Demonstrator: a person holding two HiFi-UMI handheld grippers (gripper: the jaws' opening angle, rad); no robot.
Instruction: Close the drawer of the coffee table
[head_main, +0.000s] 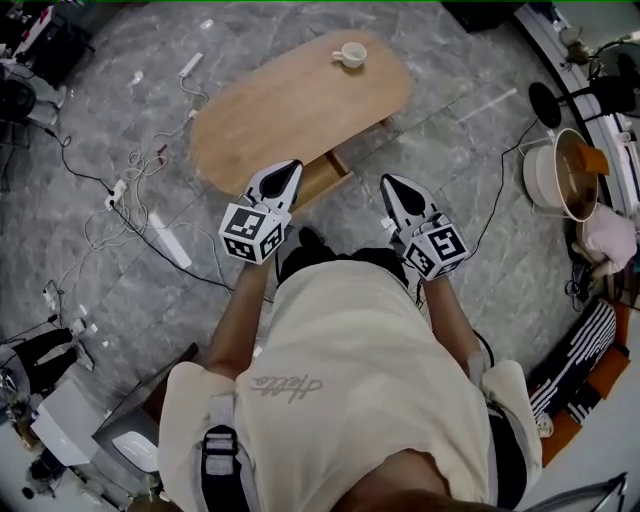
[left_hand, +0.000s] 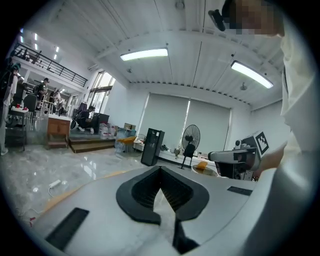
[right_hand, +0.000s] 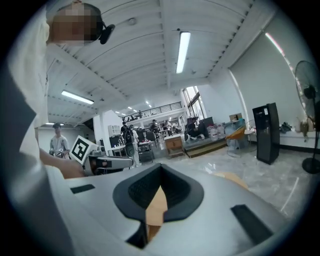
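Past the cream shirt at six o'clock, left gripper and right gripper have jaws together, empty; best push the open drawer squarely, toward eleven o'clock, under the tabletop.

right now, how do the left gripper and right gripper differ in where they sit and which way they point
The left gripper has its tip at the near edge of the coffee table, by the open drawer. The right gripper has its tip off the table, over the floor to the drawer's right. The left gripper leans rightward, the right gripper leftward. Shared: both have jaws together and hold nothing.
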